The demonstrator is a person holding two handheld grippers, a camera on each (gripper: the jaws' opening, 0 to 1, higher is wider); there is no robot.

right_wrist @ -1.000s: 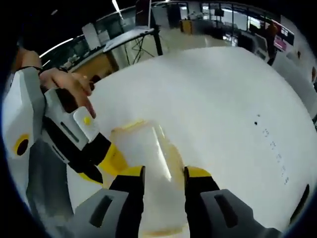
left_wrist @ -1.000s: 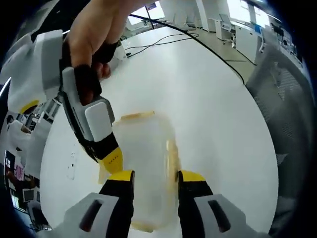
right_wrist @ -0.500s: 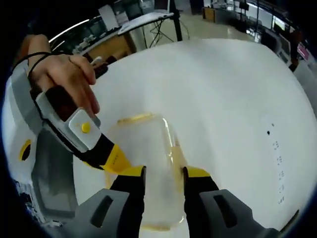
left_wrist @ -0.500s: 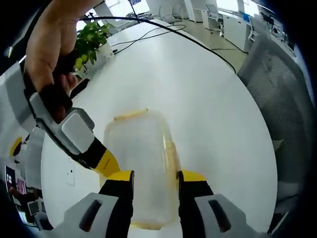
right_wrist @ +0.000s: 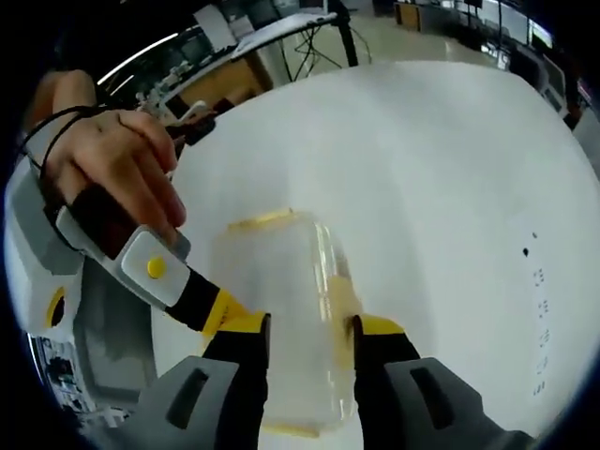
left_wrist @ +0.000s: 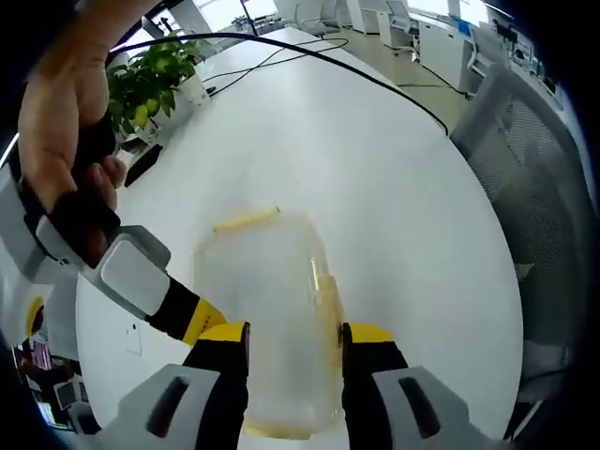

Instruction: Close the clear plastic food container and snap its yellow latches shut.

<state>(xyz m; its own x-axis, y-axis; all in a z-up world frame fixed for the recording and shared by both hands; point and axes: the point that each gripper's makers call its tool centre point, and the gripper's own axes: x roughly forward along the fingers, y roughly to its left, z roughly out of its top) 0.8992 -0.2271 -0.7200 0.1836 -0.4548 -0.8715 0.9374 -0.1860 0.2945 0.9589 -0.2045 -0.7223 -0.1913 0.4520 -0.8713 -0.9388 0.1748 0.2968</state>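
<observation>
A clear plastic container point(left_wrist: 267, 309) with its lid on lies on the white table point(left_wrist: 375, 159). Yellow latches show at its far end point(left_wrist: 246, 221) and along its right side point(left_wrist: 326, 300). My left gripper point(left_wrist: 292, 337) is open, its yellow-tipped jaws standing over the container's near half. The right gripper point(left_wrist: 192, 317), held by a hand, comes in from the left and its tip meets the container's left edge. In the right gripper view the same container point(right_wrist: 286, 309) lies under my open right gripper point(right_wrist: 307, 328), and the left gripper point(right_wrist: 223, 309) touches its left side.
A potted plant point(left_wrist: 150, 89) and a black cable point(left_wrist: 309, 56) lie at the table's far side. A grey mesh chair point(left_wrist: 534, 187) stands past the right edge. Small black marks point(right_wrist: 539, 281) dot the table on the right.
Both cameras shifted a little. In each view the other gripper has slid down and to the left, off the lid to the container's left edge. The container has stayed put.
</observation>
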